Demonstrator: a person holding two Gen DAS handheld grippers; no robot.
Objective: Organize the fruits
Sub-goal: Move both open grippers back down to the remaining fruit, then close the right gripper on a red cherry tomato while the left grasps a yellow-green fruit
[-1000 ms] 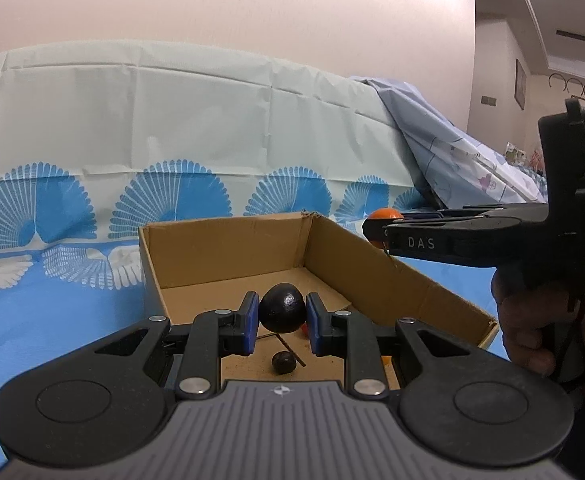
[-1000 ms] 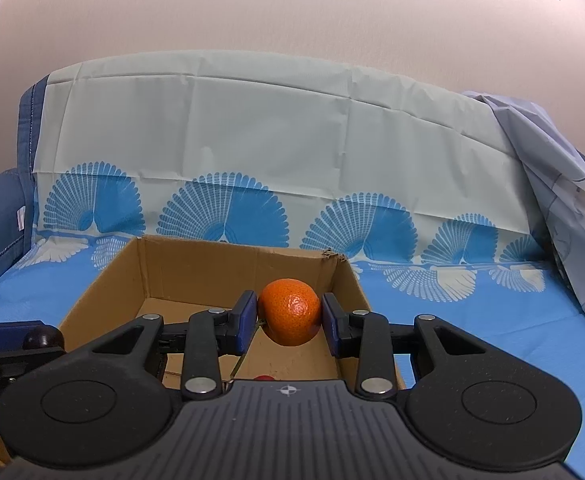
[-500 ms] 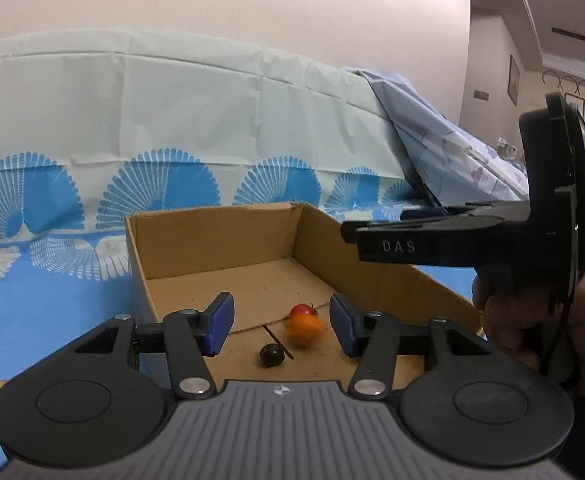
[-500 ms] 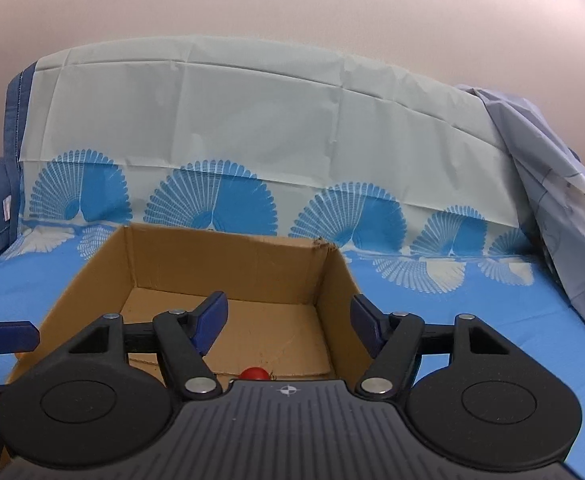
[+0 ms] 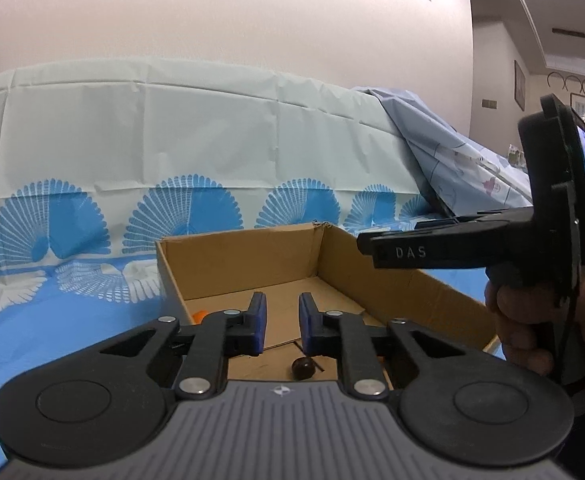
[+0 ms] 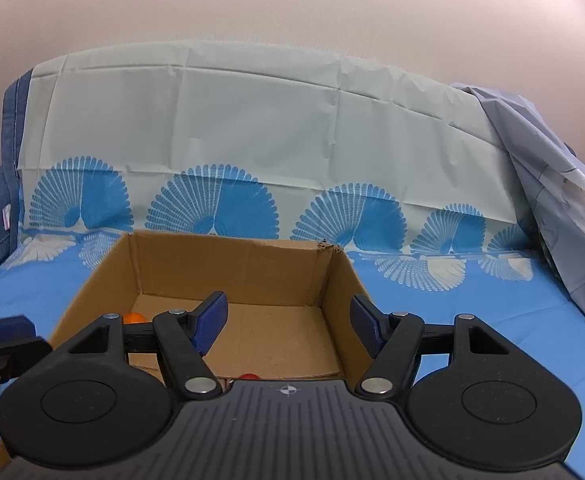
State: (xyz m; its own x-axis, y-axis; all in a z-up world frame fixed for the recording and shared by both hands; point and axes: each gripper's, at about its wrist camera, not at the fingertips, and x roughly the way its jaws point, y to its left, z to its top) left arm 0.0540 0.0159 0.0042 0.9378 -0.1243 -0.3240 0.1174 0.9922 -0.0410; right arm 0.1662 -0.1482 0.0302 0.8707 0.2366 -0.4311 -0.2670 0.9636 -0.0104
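Both fruits already lie in the cardboard box: the orange near its left wall, the dark fruit on its floor. The left hand-held gripper has just closed narrow on nothing, and the right hand-held gripper stands wide and empty. The drop step seems done; next each must probably go to another fruit outside the box.

- The left hand-held gripper is matte black, with two round pivot housings, angular linkage arms and silver screw heads at the joints.
- Its fingers carry blue pads.
- A grey ribbed plate with a small compass-like emblem sits at the base.
- The right hand-held gripper has the same black build, silver screws, blue pads and ribbed plate.
- From the left wrist view, its side bears white letters "DAS", with a black upright mount behind it.
- A hand wraps its black handle.
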